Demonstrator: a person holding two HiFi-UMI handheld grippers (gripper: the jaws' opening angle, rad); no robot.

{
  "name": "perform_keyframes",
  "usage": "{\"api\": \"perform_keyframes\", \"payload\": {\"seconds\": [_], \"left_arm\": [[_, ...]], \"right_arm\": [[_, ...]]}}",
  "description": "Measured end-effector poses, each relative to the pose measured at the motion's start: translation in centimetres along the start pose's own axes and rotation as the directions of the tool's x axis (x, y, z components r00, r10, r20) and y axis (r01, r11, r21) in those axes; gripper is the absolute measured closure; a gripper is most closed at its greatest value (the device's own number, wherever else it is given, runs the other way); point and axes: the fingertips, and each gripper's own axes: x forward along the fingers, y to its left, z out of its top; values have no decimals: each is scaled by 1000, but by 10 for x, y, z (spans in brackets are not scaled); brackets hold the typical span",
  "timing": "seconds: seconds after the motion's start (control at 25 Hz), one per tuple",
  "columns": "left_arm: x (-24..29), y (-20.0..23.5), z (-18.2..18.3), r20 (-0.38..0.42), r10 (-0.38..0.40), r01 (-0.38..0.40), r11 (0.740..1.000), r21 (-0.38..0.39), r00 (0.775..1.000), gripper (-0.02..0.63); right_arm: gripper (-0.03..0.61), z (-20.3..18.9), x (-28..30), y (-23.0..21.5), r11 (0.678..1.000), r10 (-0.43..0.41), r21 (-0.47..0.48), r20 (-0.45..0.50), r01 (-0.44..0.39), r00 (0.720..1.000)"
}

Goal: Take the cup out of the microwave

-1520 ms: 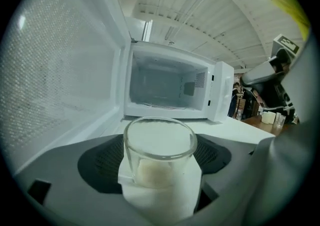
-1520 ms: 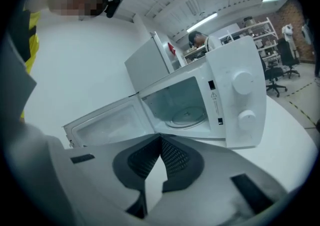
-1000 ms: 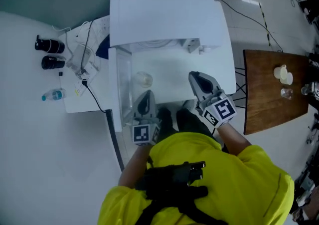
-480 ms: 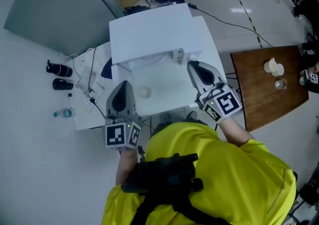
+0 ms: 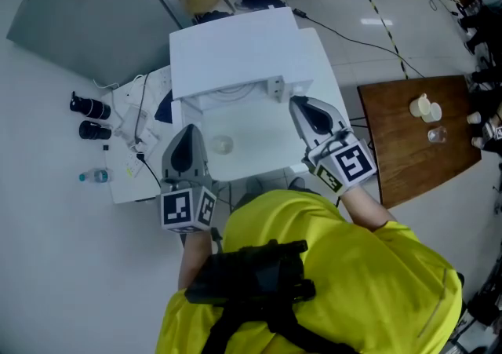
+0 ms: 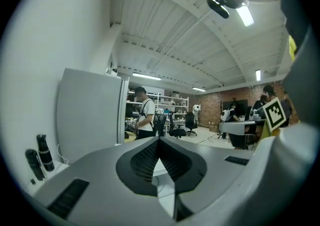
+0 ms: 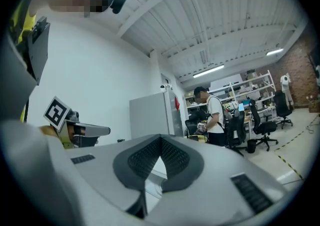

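Note:
A white microwave (image 5: 235, 46) stands on a white table (image 5: 125, 184), seen from above. A small clear cup (image 5: 223, 144) stands on the white surface just below the microwave's front edge; I cannot tell whether it is inside the cavity. My left gripper (image 5: 186, 136) hovers left of the cup, shut and empty. My right gripper (image 5: 299, 107) hovers right of the cup near the microwave's front corner, also shut and empty. In the left gripper view the jaws (image 6: 159, 142) meet at the tips, and in the right gripper view the jaws (image 7: 161, 140) do too; both point level across the room.
Two black cylinders (image 5: 86, 105), a small water bottle (image 5: 92, 177) and cables (image 5: 137, 121) lie on the table's left part. A brown wooden table (image 5: 416, 140) with small cups (image 5: 427, 109) stands at the right. A person (image 6: 145, 115) stands by shelves and office chairs behind.
Both grippers have risen from low in front of the microwave. The left one has moved out to the left of the cup. Both stay shut.

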Motion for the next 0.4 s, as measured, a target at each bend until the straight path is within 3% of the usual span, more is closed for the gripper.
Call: {"api": "perform_keyframes", "payload": {"seconds": [0.08,0.4], "left_arm": [[0,-5,6,10,-3,2,999,39,1000,612],[-1,-7,-1,-8,-15,15,1000,21,1000,612]], "right_arm": [[574,0,0,0,1000,0,-1,0,0,1000],[574,0,-2,4,1000,13,-8,-3,-13,1000]]}}
